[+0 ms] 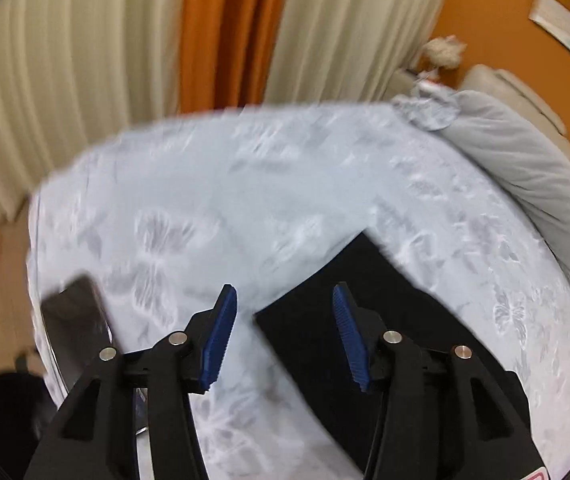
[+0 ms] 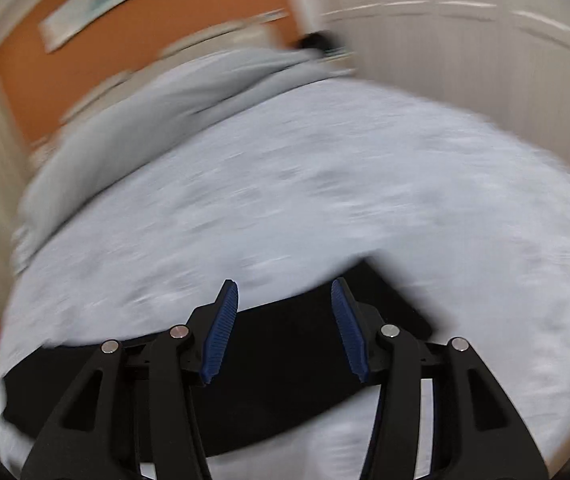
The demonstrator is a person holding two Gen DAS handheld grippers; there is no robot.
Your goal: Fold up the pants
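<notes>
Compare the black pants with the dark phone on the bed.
The pants are soft cloth spread near mid-bed; the phone is a glossy slab at the bed's left edge. The pants are much larger than the phone. Both are dark and lie flat, ungripped.

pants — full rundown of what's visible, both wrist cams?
The pants are plain black, matte cloth, lying flat on the pale blue patterned bedspread. In the left wrist view a squared end with a sharp corner points up the bed. In the right wrist view they form a wide band across the frame. Both grippers, left and right, are open above them, gripping nothing. Blur hides seams and pockets.
</notes>
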